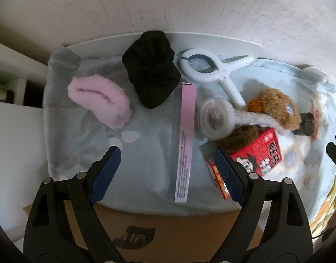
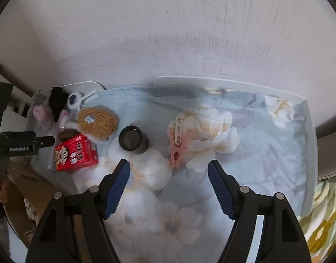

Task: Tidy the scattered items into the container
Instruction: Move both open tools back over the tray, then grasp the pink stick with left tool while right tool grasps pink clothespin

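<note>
A: Status of the left gripper [image 1: 165, 173]?

B: Jaws stand wide apart, nothing between the blue ribbed pads, nothing touched. It points down over a pale cloth-lined tray [image 1: 146, 38]. A long pink box [image 1: 186, 140] lies on the cloth in the gap below the jaws, not gripped.

A: Items in that view, left to right?

B: A pink fluffy sock [image 1: 99, 102], a black sock [image 1: 151, 70] at the far rim, the pink box, a roll of clear tape [image 1: 216, 117], a large white clip [image 1: 211, 70] behind it, a brown plush toy [image 1: 275, 107] and a red carton [image 1: 259, 153] just beside the right-hand pad. All lie inside the tray. A cardboard box [image 1: 168, 225] sits at the near edge, carrying a dark logo that cannot be read.

A: Right gripper [image 2: 169, 188]?

B: Jaws apart, narrower than the left, empty, hanging over a flowered cloth [image 2: 233, 175]. Ahead, left to right: the red carton [image 2: 76, 153], the plush toy [image 2: 97, 122], a black cylinder [image 2: 133, 140] lying on its side, and a pink clothes peg [image 2: 177, 140] flat on the cloth, both well clear of the pads.

A: Legible writing?

B: "GenRobot.AI" on the left gripper's body at the left edge of the right wrist view. The carton print is too blurred to read
</note>
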A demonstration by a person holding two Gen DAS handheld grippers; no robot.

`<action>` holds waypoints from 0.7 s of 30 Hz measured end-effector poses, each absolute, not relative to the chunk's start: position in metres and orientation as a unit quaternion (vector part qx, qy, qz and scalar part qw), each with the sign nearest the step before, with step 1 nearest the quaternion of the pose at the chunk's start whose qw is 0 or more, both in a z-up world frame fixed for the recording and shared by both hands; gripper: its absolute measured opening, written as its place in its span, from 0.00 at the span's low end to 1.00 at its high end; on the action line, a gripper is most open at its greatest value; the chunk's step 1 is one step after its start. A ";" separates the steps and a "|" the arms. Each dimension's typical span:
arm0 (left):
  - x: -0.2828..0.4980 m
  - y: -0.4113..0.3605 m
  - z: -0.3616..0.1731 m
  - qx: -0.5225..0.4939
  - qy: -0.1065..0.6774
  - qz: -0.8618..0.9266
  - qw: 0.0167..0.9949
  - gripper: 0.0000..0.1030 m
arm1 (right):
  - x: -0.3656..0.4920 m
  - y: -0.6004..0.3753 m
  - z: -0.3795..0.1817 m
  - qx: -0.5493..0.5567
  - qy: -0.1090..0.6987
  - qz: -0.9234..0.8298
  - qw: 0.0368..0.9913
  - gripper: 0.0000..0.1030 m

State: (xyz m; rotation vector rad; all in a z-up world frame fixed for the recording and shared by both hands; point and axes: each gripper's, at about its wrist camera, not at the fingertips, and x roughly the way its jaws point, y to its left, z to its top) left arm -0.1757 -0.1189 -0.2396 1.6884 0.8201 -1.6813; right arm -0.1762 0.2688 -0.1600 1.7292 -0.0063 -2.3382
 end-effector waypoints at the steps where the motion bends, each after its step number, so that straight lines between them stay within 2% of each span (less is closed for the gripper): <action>1: -0.175 -0.120 -0.243 0.640 0.311 -0.632 0.306 0.84 | -0.179 0.268 -0.164 0.594 0.001 -0.797 0.114 0.68; 6: -0.173 -0.122 -0.262 0.661 0.316 -0.606 0.309 0.82 | -0.188 0.262 -0.178 0.597 0.028 -0.794 0.109 0.68; 9: -0.171 -0.124 -0.266 0.666 0.323 -0.598 0.308 0.81 | -0.192 0.258 -0.183 0.599 0.047 -0.792 0.109 0.61; 17: -0.164 -0.126 -0.270 0.671 0.326 -0.587 0.313 0.71 | -0.197 0.261 -0.194 0.611 0.051 -0.783 0.108 0.50; 21: -0.165 -0.122 -0.268 0.670 0.322 -0.594 0.307 0.61 | -0.197 0.265 -0.197 0.614 0.045 -0.780 0.110 0.45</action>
